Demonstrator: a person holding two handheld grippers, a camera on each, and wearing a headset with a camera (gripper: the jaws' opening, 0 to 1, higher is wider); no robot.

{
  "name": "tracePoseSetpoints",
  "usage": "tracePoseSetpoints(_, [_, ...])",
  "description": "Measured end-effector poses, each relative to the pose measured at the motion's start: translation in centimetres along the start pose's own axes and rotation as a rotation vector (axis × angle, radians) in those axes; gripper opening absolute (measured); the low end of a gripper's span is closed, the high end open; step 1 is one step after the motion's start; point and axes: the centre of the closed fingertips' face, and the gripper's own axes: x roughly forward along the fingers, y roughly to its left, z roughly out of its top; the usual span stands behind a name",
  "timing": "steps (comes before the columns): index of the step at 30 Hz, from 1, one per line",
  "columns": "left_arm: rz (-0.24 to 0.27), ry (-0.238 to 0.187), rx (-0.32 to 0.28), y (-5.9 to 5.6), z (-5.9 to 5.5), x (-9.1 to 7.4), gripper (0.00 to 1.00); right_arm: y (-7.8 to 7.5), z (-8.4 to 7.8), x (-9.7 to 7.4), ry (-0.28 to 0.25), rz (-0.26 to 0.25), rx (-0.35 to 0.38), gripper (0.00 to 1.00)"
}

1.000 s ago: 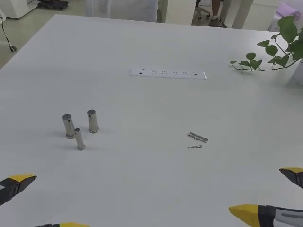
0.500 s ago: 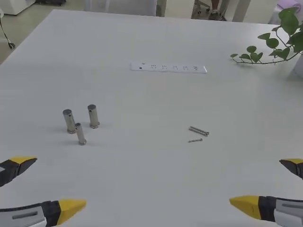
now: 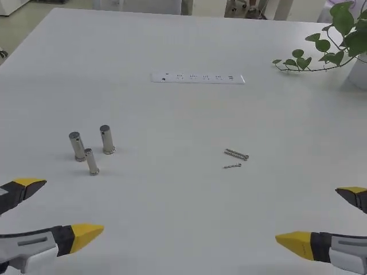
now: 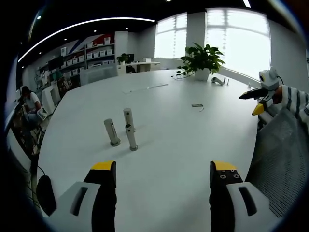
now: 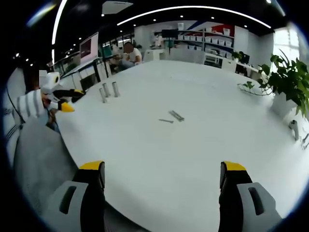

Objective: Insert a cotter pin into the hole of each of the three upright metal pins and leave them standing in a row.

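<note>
Two grippers hang low over the near edge of the white table [image 3: 183, 34], one at each side, both aimed forward across the top. The left gripper [image 3: 57, 207] has its yellow-tipped jaws spread wide with nothing between them, and its own view shows the same broad gap over bare table. The right gripper [image 3: 316, 216] is parted just as widely and holds nothing; the left gripper view shows it carried by an arm in a striped sleeve [image 4: 294, 99]. Three metal pins stand upright in a tight cluster ahead of the left gripper and well apart from it: the left pin [image 3: 77, 146], the rear pin [image 3: 106, 139], and the front pin [image 3: 91, 161], which is slimmer and just beside the left one. None of them touches a gripper. Right of centre, well apart from the upright pins, the cotter pins [image 3: 235, 154] lie flat on the table, a longer piece with a smaller one just in front of it; they are too small to count surely. Farther back lies a white power strip [image 3: 198, 78]. At the far right corner a white pot [image 3: 360, 77] holds a green trailing plant [image 3: 344, 31], one stem stretched along the tabletop.
</note>
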Motion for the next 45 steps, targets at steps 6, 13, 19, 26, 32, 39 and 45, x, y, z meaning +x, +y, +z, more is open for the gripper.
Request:
tracePoseSetpoints(6, [0.016, 0.000, 0.002, 1.1, 0.5, 0.8, 0.78, 0.1, -0.2, 0.1, 0.008, 0.003, 0.001, 1.00])
tracePoseSetpoints(13, [0.017, -0.015, 0.000, 2.0, 1.5, 1.9, 0.74, 0.3, -0.1, 0.2, 0.005, 0.008, 0.008, 1.00])
tracePoseSetpoints(19, [0.019, -0.023, 0.015, 2.6, 2.5, 2.7, 0.72, 0.5, -0.1, 0.4, 0.010, 0.013, 0.007, 1.00])
tracePoseSetpoints(26, [0.011, -0.016, 0.030, 3.4, 3.0, 3.8, 0.67, 0.8, -0.1, 0.6, 0.022, 0.024, 0.000, 1.00])
tracePoseSetpoints(32, [-0.003, -0.003, 0.021, 3.6, 2.8, 4.9, 0.61, 0.8, 0.2, 0.7, 0.022, 0.026, -0.004, 1.00])
tracePoseSetpoints(39, [0.008, 0.015, 0.010, 4.2, 2.4, 5.9, 0.57, 0.6, 0.1, 0.7, 0.025, 0.024, -0.001, 1.00])
tracePoseSetpoints(45, [0.055, 0.016, -0.022, 5.0, 2.1, 6.5, 0.46, 0.3, 0.2, 0.7, 0.015, 0.015, -0.003, 1.00])
